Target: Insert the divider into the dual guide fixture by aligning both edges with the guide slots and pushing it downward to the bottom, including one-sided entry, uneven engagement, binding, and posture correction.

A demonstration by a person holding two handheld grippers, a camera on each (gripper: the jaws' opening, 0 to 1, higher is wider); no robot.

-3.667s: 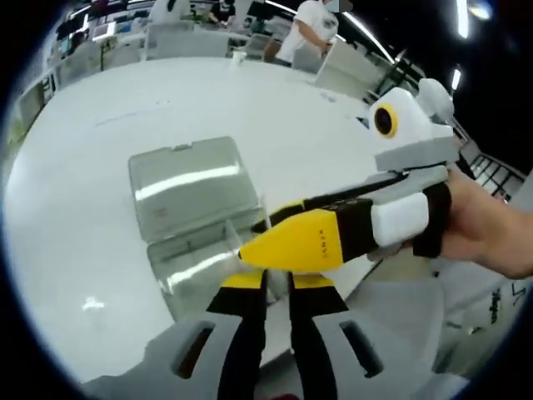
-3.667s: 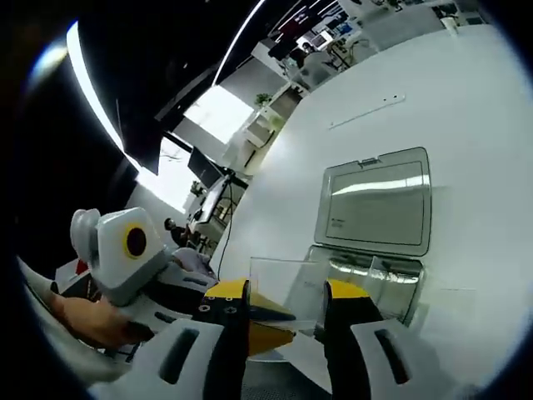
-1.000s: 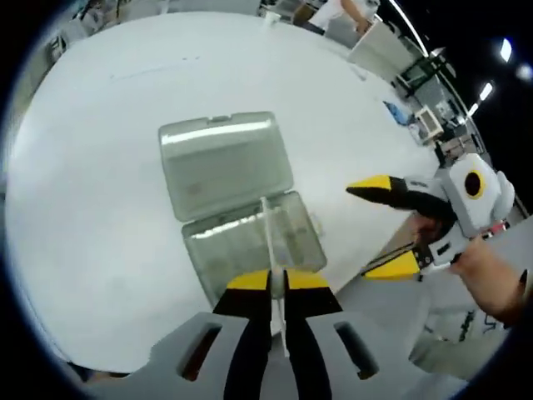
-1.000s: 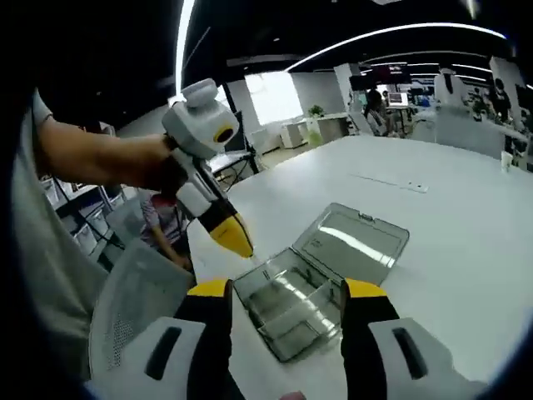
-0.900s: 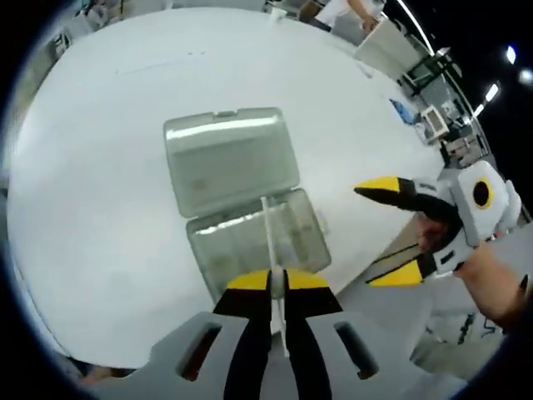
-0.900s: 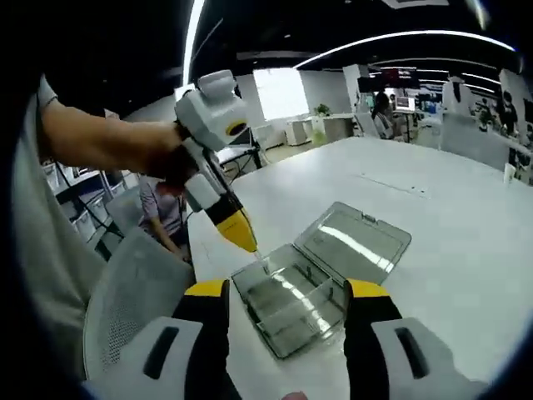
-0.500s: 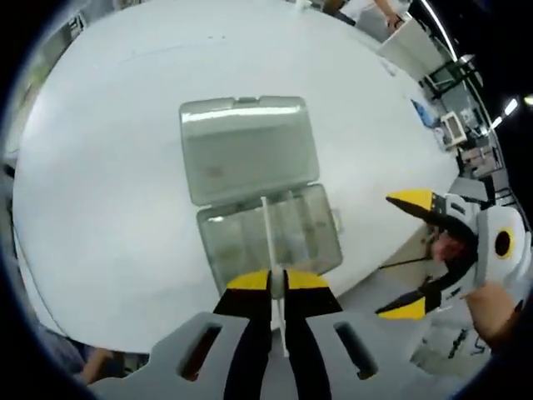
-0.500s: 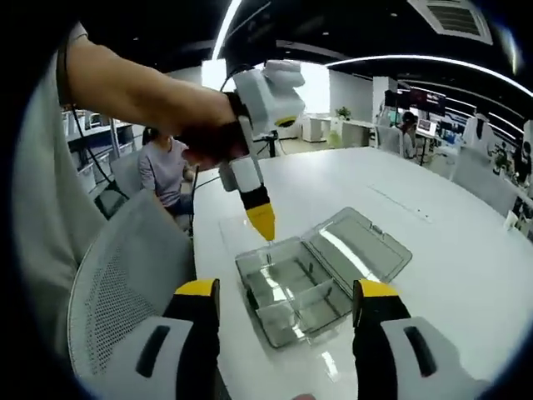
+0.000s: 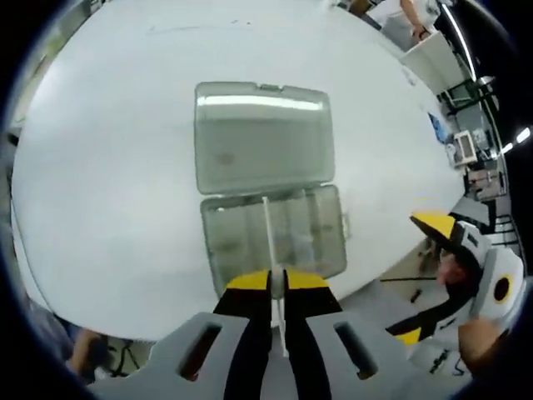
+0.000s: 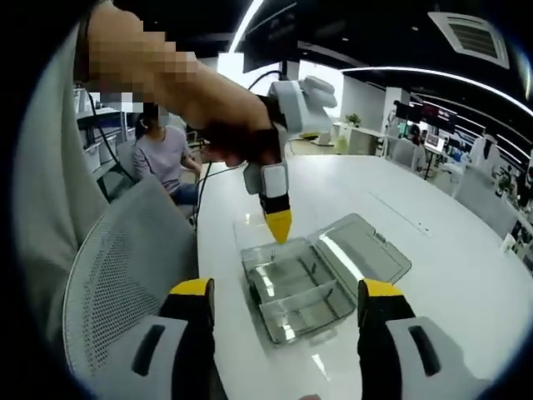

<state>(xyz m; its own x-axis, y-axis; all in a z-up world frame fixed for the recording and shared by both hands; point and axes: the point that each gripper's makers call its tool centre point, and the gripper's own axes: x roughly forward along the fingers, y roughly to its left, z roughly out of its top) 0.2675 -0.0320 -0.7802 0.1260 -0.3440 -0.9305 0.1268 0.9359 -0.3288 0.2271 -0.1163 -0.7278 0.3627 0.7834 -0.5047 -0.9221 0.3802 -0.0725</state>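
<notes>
From my left gripper view, my left tongs point(image 9: 276, 283) are clenched on the divider point(image 9: 268, 242), a thin clear sheet I see almost edge-on as a pale line running up from between the yellow tips. Its far end lies over the tray half of the fixture point(image 9: 275, 237), the clear box lying open on the white desk point(image 9: 108, 167), with its lid point(image 9: 261, 136) folded flat beyond the tray. I cannot tell from here whether the divider's edges sit in the guide slots or hang above them, since the sheet is too thin and transparent to read against the tray. The part of it inside the tongs is hidden by the tips.

At the lower right of that view my right tongs point(image 9: 427, 279) show spread wide, off the edge of the desk, partly cut off by the picture's rim, with a hand behind them.

In my right gripper view the right tongs point(image 10: 287, 293) stand released, holding nothing, with the fixture point(image 10: 321, 279) seen between them further off. The left tongs point(image 10: 277, 225) point down over the tray's near-left corner. The divider itself is hard to make out here; I see only a faint clear outline near the yellow tip. A mesh chair back point(image 10: 125, 283) fills the left, and a seated person point(image 10: 162, 162) is behind it.
</notes>
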